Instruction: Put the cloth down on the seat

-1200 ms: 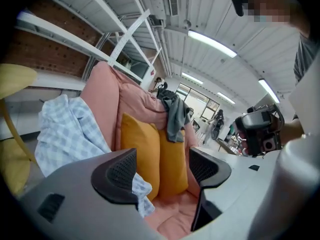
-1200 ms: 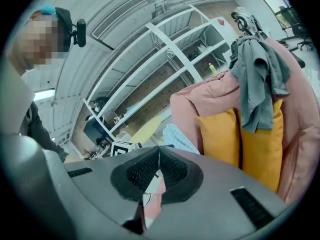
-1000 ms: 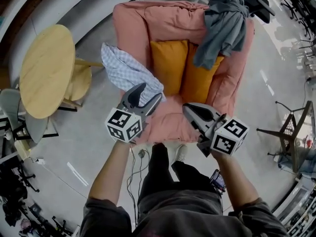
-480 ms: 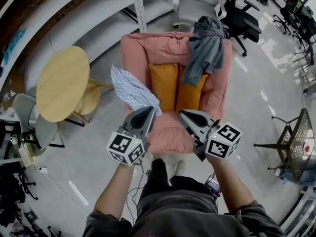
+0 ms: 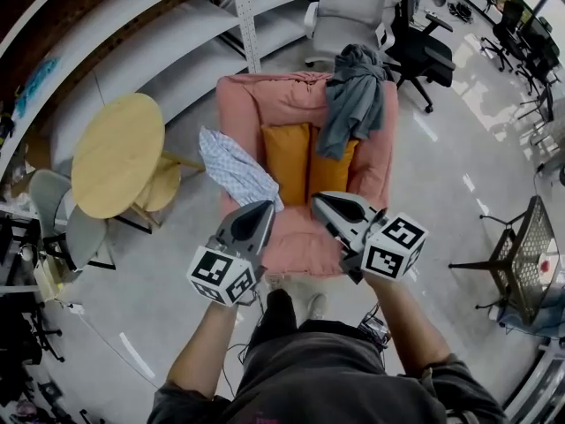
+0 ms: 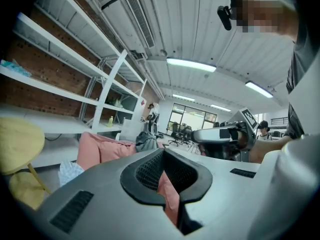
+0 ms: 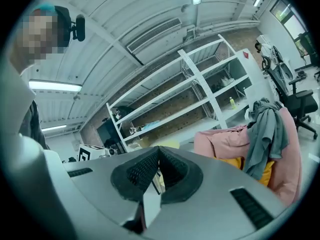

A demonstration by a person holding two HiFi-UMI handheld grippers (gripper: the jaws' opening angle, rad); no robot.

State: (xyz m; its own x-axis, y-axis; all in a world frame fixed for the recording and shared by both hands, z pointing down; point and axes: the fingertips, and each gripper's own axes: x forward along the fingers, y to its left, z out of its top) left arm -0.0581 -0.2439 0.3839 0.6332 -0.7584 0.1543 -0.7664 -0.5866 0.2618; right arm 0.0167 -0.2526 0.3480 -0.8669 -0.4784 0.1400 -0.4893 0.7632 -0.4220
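A pink armchair (image 5: 296, 104) holds two orange cushions (image 5: 307, 159). On its left armrest lies a white-and-blue checked cloth (image 5: 231, 168), which also shows low at the left in the left gripper view (image 6: 70, 171). A grey cloth (image 5: 350, 91) hangs over the backrest at the right (image 7: 265, 134). My left gripper (image 5: 263, 207) hovers in front of the seat's near edge, shut and empty (image 6: 162, 151). My right gripper (image 5: 318, 200) is beside it, also shut with nothing in it (image 7: 158, 149). Neither touches a cloth.
A round wooden table (image 5: 115, 153) with a chair under it stands left of the armchair. Office chairs (image 5: 349, 7) and white shelving (image 5: 243, 16) are behind it. A wire rack (image 5: 521, 263) stands at the right. Cables lie on the floor by the person's feet.
The left gripper's jaws have gone from open to shut with nothing in them. The armchair now looks smaller and farther off. Both grippers stay in front of the seat.
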